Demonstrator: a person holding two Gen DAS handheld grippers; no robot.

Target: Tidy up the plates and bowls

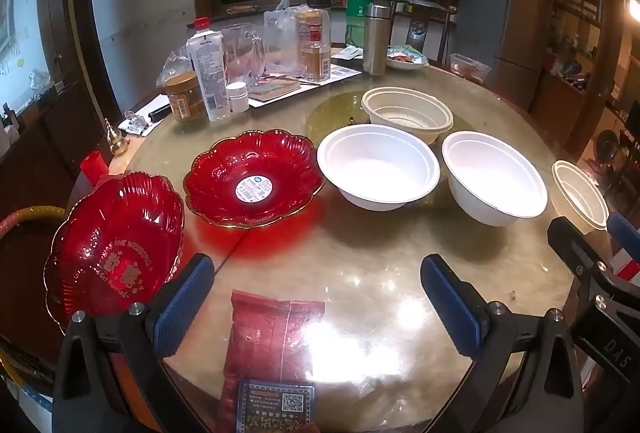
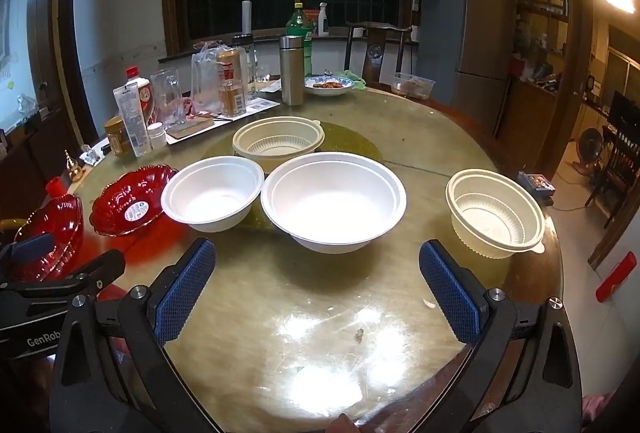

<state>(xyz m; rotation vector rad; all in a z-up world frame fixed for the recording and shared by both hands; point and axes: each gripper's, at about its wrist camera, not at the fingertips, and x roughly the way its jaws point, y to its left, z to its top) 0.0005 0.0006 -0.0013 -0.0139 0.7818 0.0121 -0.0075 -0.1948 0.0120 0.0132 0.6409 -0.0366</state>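
Note:
Two red scalloped glass plates sit at the table's left: one with a sticker (image 1: 253, 177) (image 2: 130, 199), one with gold lettering at the table edge (image 1: 116, 243) (image 2: 50, 233). Two white bowls stand mid-table, a left one (image 1: 378, 165) (image 2: 214, 191) and a right one (image 1: 494, 177) (image 2: 334, 199). A cream ribbed bowl (image 1: 408, 113) (image 2: 278, 141) stands behind them, another at the right (image 1: 580, 195) (image 2: 494, 217). My left gripper (image 1: 316, 285) is open and empty above the table front. My right gripper (image 2: 316, 269) is open and empty just before the right white bowl.
Bottles, jars, a steel flask (image 1: 376, 39) and a glass mug (image 1: 242, 53) crowd the far left of the round table (image 1: 360, 253). A red snack packet (image 1: 272, 345) lies under my left gripper. A food dish (image 2: 329, 85) and chair (image 2: 376, 49) stand behind.

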